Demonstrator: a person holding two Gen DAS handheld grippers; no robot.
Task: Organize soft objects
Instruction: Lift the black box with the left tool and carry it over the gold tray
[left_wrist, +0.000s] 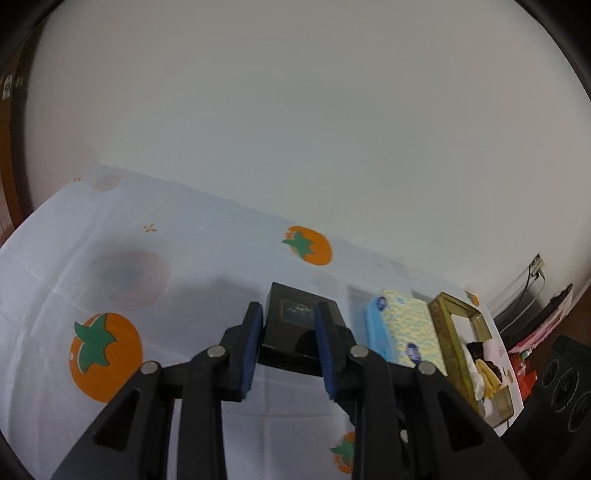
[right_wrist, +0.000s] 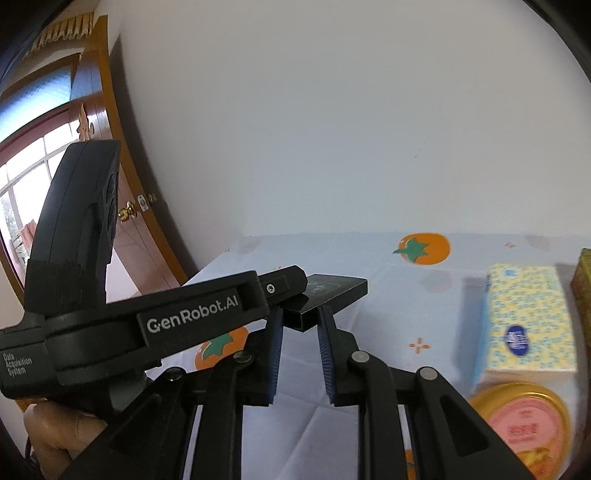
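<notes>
Your left gripper (left_wrist: 288, 343) is clamped on a flat black box (left_wrist: 301, 321), its blue pads (left_wrist: 252, 339) pressed against the box's two long sides. From the right wrist view, your right gripper (right_wrist: 300, 328) is clenched on the near corner of the same black box (right_wrist: 328, 295), which sits raised above the tablecloth (right_wrist: 369, 314), roughly level. The body of your left gripper, marked GenRobot.AI, crosses the left of that view, with your hand (right_wrist: 55, 432) under it at the lower left. Just right of the box in the left view lies a tissue pack (left_wrist: 404, 328), blue and yellow patterned, and beside that a gold-rimmed tray (left_wrist: 469, 354) holding pale and dark soft items, too small to identify. In the right view a round tin (right_wrist: 524, 424) with a pink lid sits in front of the tissue pack. The white cloth carries orange fruit prints and runs back to a plain white wall (right_wrist: 332, 129). A wooden door (right_wrist: 107, 206) stands far left.
</notes>
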